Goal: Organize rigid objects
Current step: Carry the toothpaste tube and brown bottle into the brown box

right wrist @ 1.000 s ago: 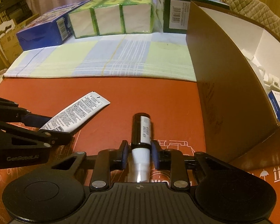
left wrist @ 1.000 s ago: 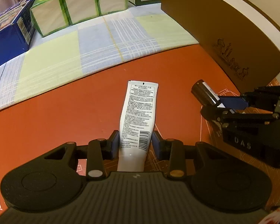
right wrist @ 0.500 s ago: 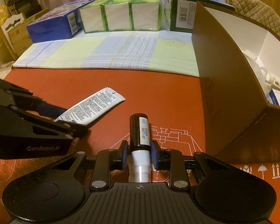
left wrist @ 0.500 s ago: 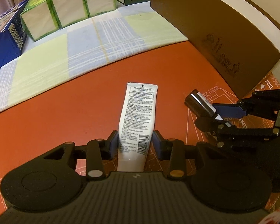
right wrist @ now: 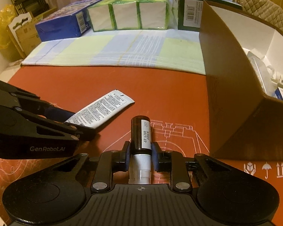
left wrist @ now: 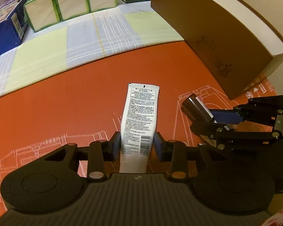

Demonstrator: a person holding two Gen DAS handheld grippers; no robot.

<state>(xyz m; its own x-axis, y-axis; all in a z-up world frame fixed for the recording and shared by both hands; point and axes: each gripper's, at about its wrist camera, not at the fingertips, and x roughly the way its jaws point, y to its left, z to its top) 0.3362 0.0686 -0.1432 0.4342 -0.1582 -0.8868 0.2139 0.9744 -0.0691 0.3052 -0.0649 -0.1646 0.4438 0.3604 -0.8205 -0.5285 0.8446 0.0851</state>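
A white tube with black print (left wrist: 139, 113) lies lengthwise between the pads of my left gripper (left wrist: 136, 143). Its jaws are closing and press on the tube's lower end. In the right wrist view the tube (right wrist: 101, 113) sticks out of the left gripper (right wrist: 78, 122) over the orange mat (right wrist: 160, 94). My right gripper (right wrist: 141, 150) is shut on a brown bottle with a white cap (right wrist: 140, 133), gripped at the neck. The left wrist view has that bottle (left wrist: 197, 109) in the right gripper (left wrist: 215, 120) just right of the tube.
A tall brown cardboard box (right wrist: 226, 94) with a white inside stands at the right and holds several items. Behind the mat lies a checked cloth (right wrist: 122, 50). Green tissue packs (right wrist: 128, 13), a blue box (right wrist: 62, 24) and a green carton (right wrist: 188, 9) line the back.
Both grippers keep their hold. The two grippers have drawn a little closer together, and both views have shifted slightly over the mat.
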